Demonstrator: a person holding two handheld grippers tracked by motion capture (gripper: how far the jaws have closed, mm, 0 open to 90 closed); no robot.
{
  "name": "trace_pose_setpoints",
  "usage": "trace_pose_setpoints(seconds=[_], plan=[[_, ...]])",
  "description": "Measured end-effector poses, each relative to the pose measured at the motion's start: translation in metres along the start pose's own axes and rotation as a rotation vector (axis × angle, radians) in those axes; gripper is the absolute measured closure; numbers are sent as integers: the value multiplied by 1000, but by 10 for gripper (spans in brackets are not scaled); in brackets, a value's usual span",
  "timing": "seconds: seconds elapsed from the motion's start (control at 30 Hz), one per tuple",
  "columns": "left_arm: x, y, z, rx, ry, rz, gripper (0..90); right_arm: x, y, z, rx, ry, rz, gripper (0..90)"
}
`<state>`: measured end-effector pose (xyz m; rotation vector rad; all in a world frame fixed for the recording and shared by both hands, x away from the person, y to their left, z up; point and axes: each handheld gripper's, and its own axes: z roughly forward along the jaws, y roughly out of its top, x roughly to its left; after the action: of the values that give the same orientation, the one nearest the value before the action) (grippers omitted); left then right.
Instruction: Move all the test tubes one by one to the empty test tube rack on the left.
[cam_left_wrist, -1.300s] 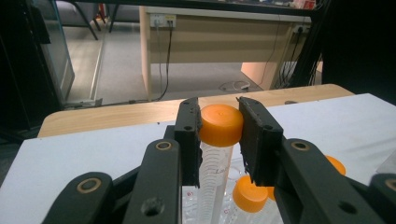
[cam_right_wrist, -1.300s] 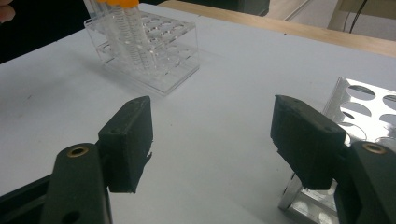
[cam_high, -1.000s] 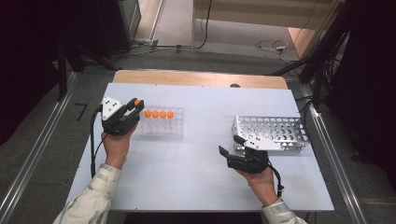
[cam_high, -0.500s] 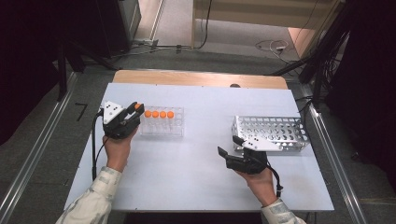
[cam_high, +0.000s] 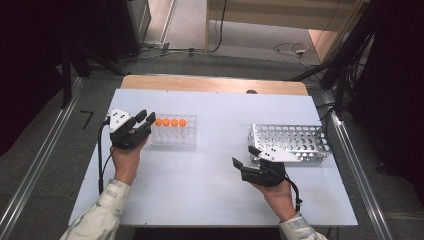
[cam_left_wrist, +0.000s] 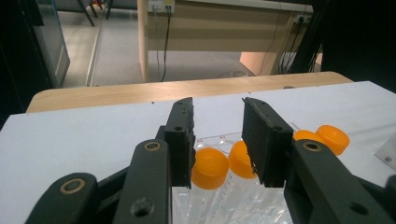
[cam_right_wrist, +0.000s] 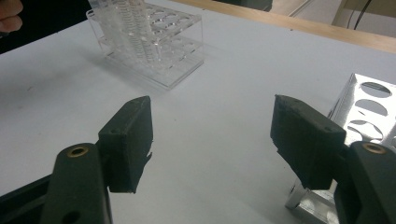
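The left gripper (cam_high: 143, 121) sits at the nine o'clock end of a clear plastic rack (cam_high: 173, 131) that stands at about ten o'clock on the table (cam_high: 215, 190). Its jaws have just been opening: they now stand a little apart, and in the left gripper view the gap frames the nearest of four orange-capped tubes (cam_left_wrist: 209, 167) without the pads pressing on it. The four orange caps run in a row along the rack's far edge.

The right gripper (cam_high: 243, 159) hovers at about four o'clock on the table, held in the person's right hand (cam_high: 278, 192), its jaws spread wide with nothing but bare table between them. Just beside it, toward three o'clock, stands a perforated metal rack (cam_high: 290, 142), whose corner shows at the right edge of the right gripper view. The two racks are well apart, with open table between them, and nothing lies in the way from one to the other.

The table top is a pale, plain sheet laid over a wooden board whose edge (cam_high: 215, 84) shows along the twelve o'clock side. A small dark spot (cam_high: 251, 91) sits on that far edge. Beyond it the floor is grey, with cables (cam_high: 290, 49) trailing near one o'clock, a light wooden desk at twelve, and metal rails (cam_high: 35, 170) running along both sides of the table.
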<state>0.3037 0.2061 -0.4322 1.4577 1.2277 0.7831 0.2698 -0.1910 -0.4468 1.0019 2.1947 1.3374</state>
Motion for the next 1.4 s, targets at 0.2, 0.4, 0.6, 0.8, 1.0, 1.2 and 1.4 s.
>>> trace_pose_setpoints(seconds=[0.2, 0.4, 0.6, 0.8, 1.0, 1.2, 1.4], plan=[[0, 0, -3, -2, -4, -10, 619, -1, 0, 0, -1, -2, 4, 285], [-1, -2, -7, -3, -28, -25, 585, -3, 0, -1, -3, -10, 10, 285], [-5, -6, -16, 0, -27, -33, 479, -11, 0, -4, -12, -34, 19, 285], [-7, -14, -28, 25, -3, -41, 283, -20, -1, -8, -20, -63, 29, 285], [-9, -21, -42, 36, 6, -36, 228, -28, -4, -15, -26, -88, 44, 284], [-12, -30, -51, 56, 14, -2, 207, -34, -6, -22, -32, -103, 47, 284], [-11, -38, -59, 91, 5, 0, 154, -40, -9, -30, -38, -122, 46, 284]])
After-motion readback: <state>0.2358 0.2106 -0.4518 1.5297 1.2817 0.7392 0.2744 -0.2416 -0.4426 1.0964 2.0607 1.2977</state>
